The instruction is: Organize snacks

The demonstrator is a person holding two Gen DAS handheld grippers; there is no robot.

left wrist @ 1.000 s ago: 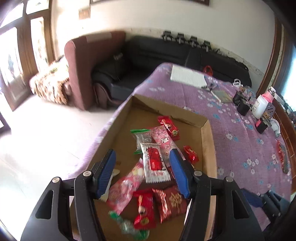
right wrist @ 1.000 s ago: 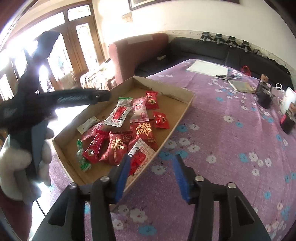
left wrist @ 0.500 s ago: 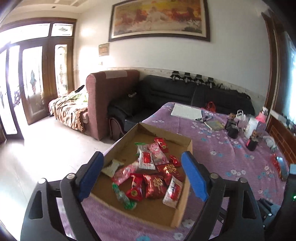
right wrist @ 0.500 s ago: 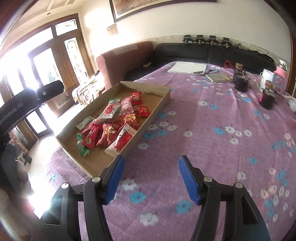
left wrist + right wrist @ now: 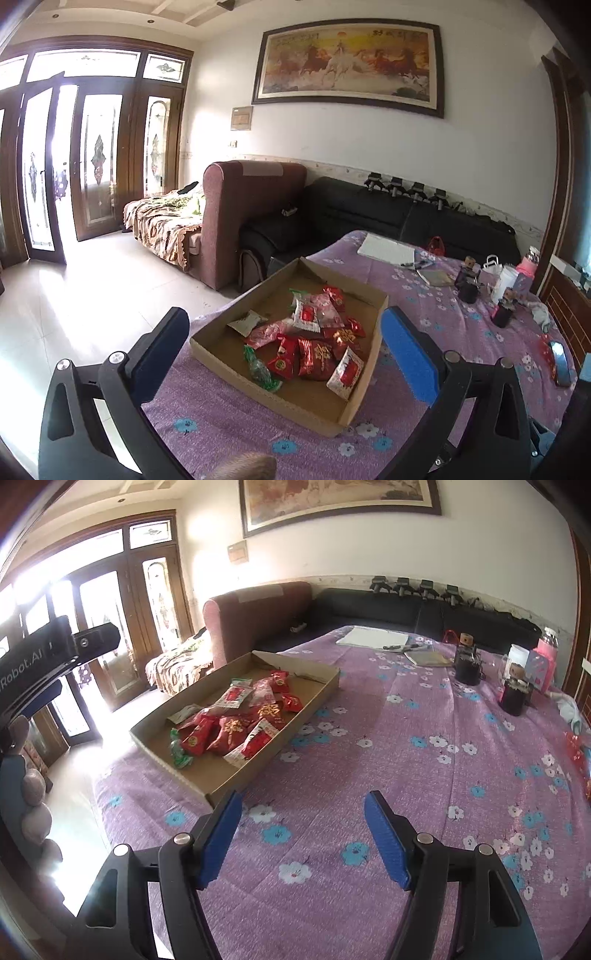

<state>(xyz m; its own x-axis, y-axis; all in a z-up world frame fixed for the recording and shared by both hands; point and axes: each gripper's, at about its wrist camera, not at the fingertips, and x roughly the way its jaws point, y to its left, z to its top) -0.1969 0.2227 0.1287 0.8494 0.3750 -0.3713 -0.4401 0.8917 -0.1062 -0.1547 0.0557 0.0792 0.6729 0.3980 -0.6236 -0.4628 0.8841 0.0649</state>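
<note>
Currently I hold the left gripper and right gripper spread wide and empty, near the shallow brown cardboard tray of red-wrapped snacks.

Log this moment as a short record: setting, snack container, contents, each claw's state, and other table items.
setting: table with purple floral cloth in a living room
container: shallow cardboard box, open top, on the cloth
contents: snack packets, mostly red, one green wrapper, piled loosely
left claw: open, empty, above the table
right claw: open, empty, over bare cloth
other items: dark jars, white notepad
</note>
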